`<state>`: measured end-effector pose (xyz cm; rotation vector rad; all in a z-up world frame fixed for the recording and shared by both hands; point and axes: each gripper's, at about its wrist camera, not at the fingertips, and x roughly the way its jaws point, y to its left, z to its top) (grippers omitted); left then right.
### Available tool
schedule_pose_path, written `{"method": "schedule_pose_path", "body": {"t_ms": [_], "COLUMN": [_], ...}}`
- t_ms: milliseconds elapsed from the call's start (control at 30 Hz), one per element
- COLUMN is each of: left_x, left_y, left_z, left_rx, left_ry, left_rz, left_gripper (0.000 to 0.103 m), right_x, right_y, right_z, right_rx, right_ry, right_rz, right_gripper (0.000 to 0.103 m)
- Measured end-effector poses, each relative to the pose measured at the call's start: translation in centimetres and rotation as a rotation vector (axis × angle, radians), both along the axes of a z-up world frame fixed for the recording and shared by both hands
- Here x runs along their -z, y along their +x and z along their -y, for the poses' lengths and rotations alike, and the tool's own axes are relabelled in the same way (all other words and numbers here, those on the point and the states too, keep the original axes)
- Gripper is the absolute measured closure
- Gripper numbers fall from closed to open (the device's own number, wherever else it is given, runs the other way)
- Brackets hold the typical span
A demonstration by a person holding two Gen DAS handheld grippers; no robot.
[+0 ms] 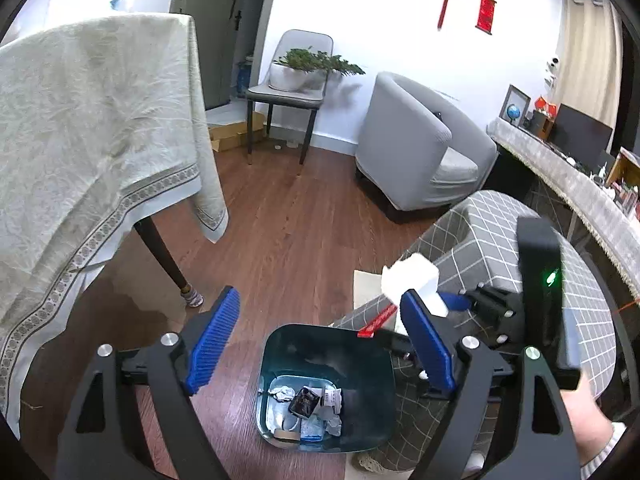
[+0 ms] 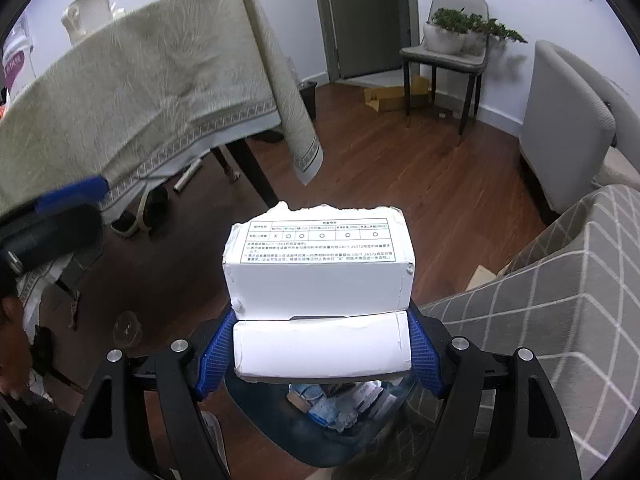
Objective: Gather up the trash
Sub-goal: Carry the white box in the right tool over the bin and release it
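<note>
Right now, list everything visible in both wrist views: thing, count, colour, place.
trash bin: one, dark teal, on the floor under both tongs, holding wrappers and paper scraps
white box: one, torn, printed table on top, clamped in the right tongs above the bin
table: one, cream patterned cloth, left
chair: one, grey, by the far wall, carrying a white potted plant
armchair: one, light grey, right
checked seat: one, grey, beside the bin
left tongs: blue pads, open, empty
right tongs: blue pads, gripping the box
</note>
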<state>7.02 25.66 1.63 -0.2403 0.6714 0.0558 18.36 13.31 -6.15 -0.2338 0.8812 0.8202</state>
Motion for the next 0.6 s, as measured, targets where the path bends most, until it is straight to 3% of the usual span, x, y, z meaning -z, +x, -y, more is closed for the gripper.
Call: {"method": "schedule_pose_path", "body": {"t_ms": [600], "left_x": [-2.9], "left_y": [-1.6], "left_z": [-1.9], "left_rx": [-0.021], "left_ry": [-0.047], "left_rz": [0.077], "left_gripper": [0.018], "right_x": [5.9], "right_y": [-1.3], "right_z": [-3.0], "right_rx": [-0.084], "right_ry": [-0.158], "right_rz": [-0.083], "right_gripper": [0.025]}}
